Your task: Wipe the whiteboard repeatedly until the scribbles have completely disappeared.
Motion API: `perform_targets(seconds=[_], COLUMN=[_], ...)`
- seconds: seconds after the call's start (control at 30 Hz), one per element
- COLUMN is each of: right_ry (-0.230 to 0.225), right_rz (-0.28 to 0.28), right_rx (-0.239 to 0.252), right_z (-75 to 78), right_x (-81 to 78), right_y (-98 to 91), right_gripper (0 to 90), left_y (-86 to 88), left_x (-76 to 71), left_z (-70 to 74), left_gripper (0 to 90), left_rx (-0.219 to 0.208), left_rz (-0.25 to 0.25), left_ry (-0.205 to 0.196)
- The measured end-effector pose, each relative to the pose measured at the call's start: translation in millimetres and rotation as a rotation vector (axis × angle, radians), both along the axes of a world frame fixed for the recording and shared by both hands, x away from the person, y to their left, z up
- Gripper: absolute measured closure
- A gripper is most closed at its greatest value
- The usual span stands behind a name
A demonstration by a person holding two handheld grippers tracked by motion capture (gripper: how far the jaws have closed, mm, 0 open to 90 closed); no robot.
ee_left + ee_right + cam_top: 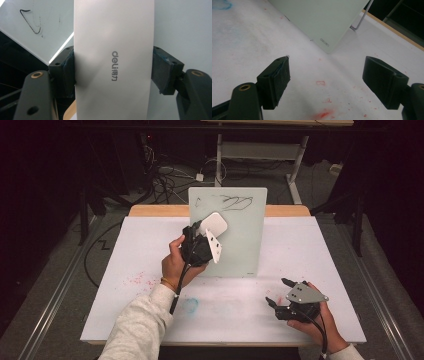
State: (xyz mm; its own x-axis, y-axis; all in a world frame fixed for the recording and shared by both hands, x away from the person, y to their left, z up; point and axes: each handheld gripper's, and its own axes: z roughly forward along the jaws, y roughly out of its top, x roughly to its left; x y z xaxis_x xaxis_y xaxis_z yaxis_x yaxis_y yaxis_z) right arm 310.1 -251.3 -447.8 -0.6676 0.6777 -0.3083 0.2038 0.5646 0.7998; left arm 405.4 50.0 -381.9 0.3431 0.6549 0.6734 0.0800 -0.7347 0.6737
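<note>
A: The eraser [213,224] is up against the whiteboard [240,245], which stands near the far edge of the bench [150,250], just below the black scribble [235,202]. What could go wrong?

B: Push too hard and the propped board may tip back or slide; the eraser could also twist in the grip.

A: And the fingers?

B: The left gripper [113,72] pinches the eraser by its sides. The right gripper [325,82] rests near the front right corner, fingers spread wide, holding nothing.

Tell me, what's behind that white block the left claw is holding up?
Behind the white eraser, gripped in the left claw, stands the pale board with black scribbles on it. Whatever marks lie directly under the eraser are covered.
</note>
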Motion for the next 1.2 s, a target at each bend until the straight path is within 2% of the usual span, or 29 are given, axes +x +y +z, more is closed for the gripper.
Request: perform_targets(seconds=[0.1,0.23,0.47,0.53,0.6,0.7,0.93,1.07,1.2], right_ry=[0.0,0.001,-0.003,-0.004,0.0,-0.003,0.002,0.005,0.008], right_rz=[0.0,-0.004,-0.006,-0.007,-0.009,-0.006,0.003,0.001,0.005], right_rx=[0.002,0.004,0.011,0.011,0.015,0.012,0.0,0.0,-0.004], right_z=[0.3,0.2,1.0,1.2,1.3,1.3,0.0,-0.7,-1.2], right_x=[-0.2,0.4,0.0,-0.1,-0.3,-0.2,-0.6,-0.3,-0.4], right_y=[-0.1,-1.5,-1.8,-2.1,-2.2,-2.2,-0.3,0.3,0.8], right_gripper=[22.3,22.3,22.3,22.3,22.3,22.4,22.4,22.4,22.4], left_y=[2.6,12.9,32.1,38.4,40.9,37.0,25.6,24.9,25.7], left_x=[2.0,8.0,19.1,21.5,21.3,16.7,4.2,4.4,8.9], left_z=[6.4,21.1,51.7,55.1,52.7,40.5,8.9,9.9,22.3], left_gripper=[28.9,28.9,28.9,28.9,29.0,29.0,29.0,29.0,28.9], left_rx=[0.006,-0.043,-0.11,-0.146,-0.168,-0.144,-0.096,-0.085,-0.1], left_rz=[0.006,0.025,0.082,0.075,0.068,0.066,0.038,0.029,0.033], left_ry=[-0.002,-0.006,-0.037,-0.024,-0.019,-0.034,-0.02,-0.01,-0.013])
